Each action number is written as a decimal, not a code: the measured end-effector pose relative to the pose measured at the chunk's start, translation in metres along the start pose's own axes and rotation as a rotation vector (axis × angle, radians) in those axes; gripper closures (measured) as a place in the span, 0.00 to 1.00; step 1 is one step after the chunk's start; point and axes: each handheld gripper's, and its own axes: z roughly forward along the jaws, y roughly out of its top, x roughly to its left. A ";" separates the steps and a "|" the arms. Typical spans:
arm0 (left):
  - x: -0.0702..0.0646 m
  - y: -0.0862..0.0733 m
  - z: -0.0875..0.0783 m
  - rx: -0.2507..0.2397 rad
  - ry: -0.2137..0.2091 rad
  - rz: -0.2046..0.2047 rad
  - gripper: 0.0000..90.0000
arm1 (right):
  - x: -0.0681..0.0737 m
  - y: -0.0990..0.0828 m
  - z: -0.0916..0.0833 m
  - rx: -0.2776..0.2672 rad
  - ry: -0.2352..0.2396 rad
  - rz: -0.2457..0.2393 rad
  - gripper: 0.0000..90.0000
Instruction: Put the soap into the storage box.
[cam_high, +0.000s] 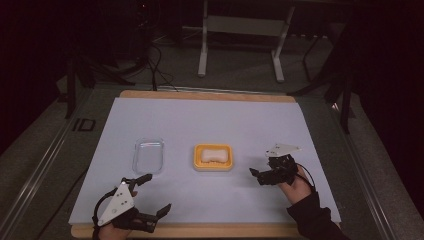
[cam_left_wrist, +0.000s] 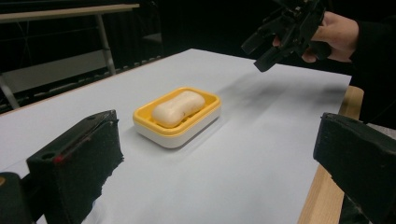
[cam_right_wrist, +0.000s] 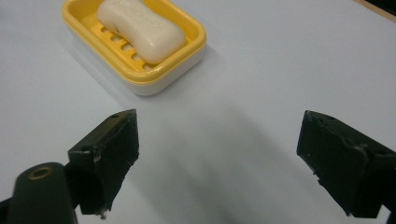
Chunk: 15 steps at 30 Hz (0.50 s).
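Yellow soap dish (cam_high: 214, 157) sits in the middle of the frame on the pale sheet (cam_high: 210, 120), and a cream bar of soap (cam_high: 214, 155) lies inside it. Just to its left, a clear plastic lid (cam_high: 149, 155) lies flat with nothing in it. Right gripper (cam_high: 261, 176) hangs near the dish with its jaws wide and holds nothing. Left gripper (cam_high: 153, 195) waits at the lower left, jaws wide too. Soap is slippery, so it may pop out if squeezed hard, and a bump could push the light dish away
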 end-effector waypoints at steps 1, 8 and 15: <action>0.000 0.000 0.000 0.000 0.000 0.000 0.01 | 0.001 -0.002 -0.001 -0.004 -0.002 0.009 0.14; -0.001 0.000 0.000 0.000 -0.004 0.002 0.01 | 0.006 -0.017 -0.009 -0.063 -0.008 0.069 0.14; -0.001 0.001 0.000 0.001 -0.008 -0.001 0.01 | 0.009 -0.023 -0.011 -0.055 -0.017 0.074 0.14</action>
